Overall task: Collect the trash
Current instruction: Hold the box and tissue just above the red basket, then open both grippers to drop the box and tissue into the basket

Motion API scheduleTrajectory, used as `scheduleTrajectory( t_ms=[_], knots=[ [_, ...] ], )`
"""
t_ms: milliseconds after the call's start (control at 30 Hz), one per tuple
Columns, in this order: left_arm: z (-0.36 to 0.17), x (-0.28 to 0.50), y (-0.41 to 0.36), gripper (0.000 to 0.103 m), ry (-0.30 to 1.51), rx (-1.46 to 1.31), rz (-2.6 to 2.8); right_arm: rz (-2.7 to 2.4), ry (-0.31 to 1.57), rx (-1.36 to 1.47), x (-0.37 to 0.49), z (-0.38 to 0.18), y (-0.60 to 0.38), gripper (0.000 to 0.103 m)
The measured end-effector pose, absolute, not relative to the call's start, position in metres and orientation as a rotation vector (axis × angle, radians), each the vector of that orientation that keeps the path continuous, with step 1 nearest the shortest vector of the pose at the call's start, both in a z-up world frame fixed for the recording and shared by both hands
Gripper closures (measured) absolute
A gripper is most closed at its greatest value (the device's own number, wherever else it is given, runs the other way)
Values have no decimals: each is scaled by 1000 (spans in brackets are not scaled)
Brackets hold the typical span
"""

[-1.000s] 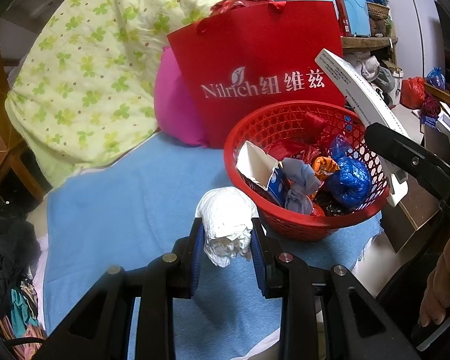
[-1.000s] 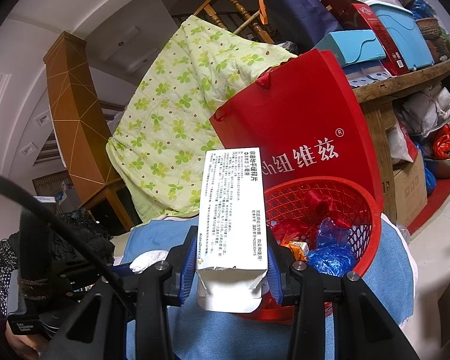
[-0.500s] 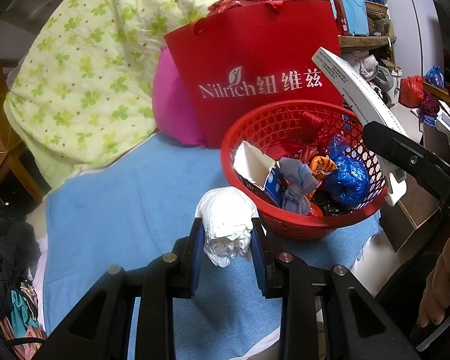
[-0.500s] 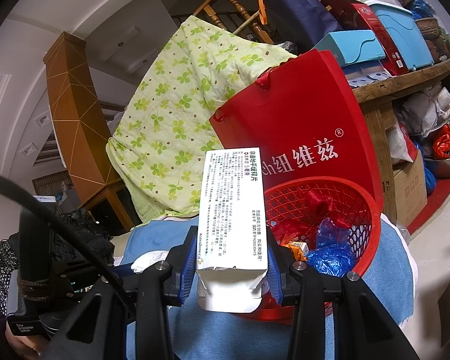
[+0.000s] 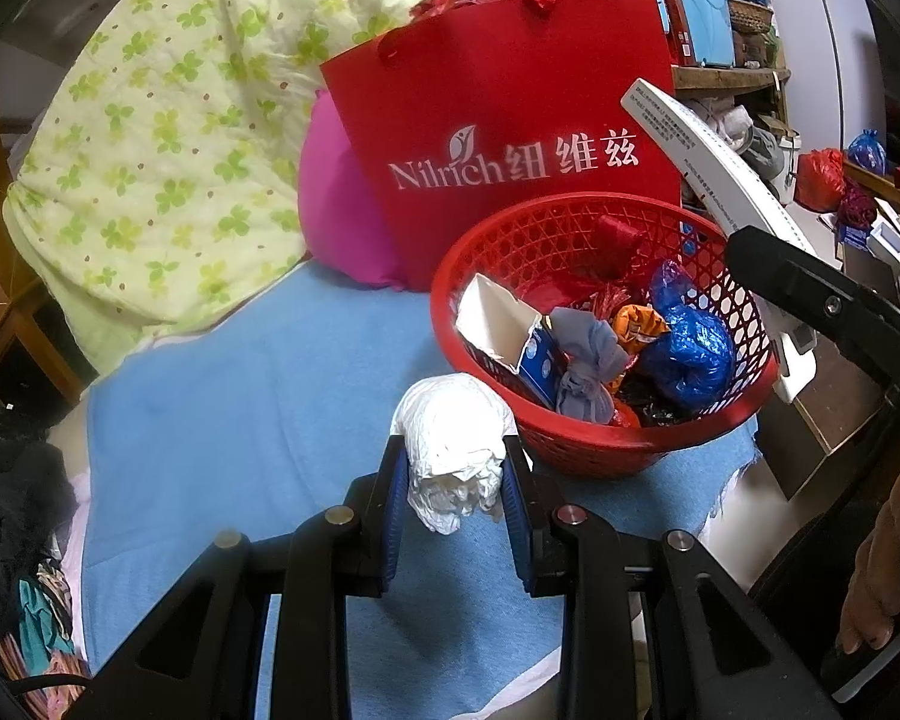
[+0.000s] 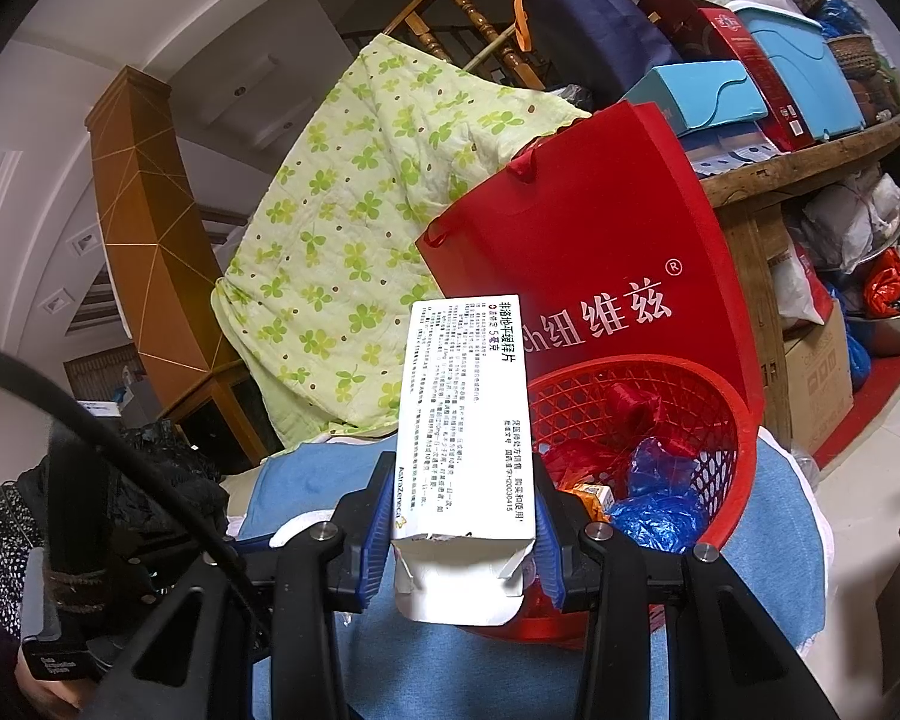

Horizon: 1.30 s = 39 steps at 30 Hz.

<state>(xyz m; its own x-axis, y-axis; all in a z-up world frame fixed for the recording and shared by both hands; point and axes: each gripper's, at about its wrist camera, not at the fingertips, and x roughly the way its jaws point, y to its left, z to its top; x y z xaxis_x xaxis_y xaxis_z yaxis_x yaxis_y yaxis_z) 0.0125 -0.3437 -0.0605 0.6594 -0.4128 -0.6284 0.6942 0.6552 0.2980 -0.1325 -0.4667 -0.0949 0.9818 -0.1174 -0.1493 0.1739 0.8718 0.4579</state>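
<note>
My left gripper is shut on a crumpled white paper wad, held just above the blue cloth, close to the near rim of the red mesh basket. The basket holds several wrappers, a torn carton and blue plastic. My right gripper is shut on a white medicine box, held upright beside the basket, at its left rim. That box also shows in the left wrist view, over the basket's right edge.
A red Nilrich paper bag stands behind the basket, with a pink cushion and a green floral quilt to its left. The blue cloth covers the surface. Cluttered shelves and boxes stand at the right.
Both grippers keep their hold. The left wrist view has shifted slightly, so the basket sits a little further left and nearer the paper wad. The right gripper has barely moved.
</note>
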Motion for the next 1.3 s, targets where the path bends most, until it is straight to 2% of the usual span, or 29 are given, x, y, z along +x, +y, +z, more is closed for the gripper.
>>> scheduleTrajectory(
  t_ms=[1000, 1200, 1300],
  knots=[
    [-61, 19, -356, 71, 546, 553, -681, -192, 129, 513, -135, -98, -471, 61],
    [-36, 34, -374, 71, 523, 517, -730, -212, 121, 532, -127, -93, -479, 61],
    [-24, 51, -389, 67, 513, 449, -815, -228, 118, 583, -118, -93, -494, 58]
  ],
)
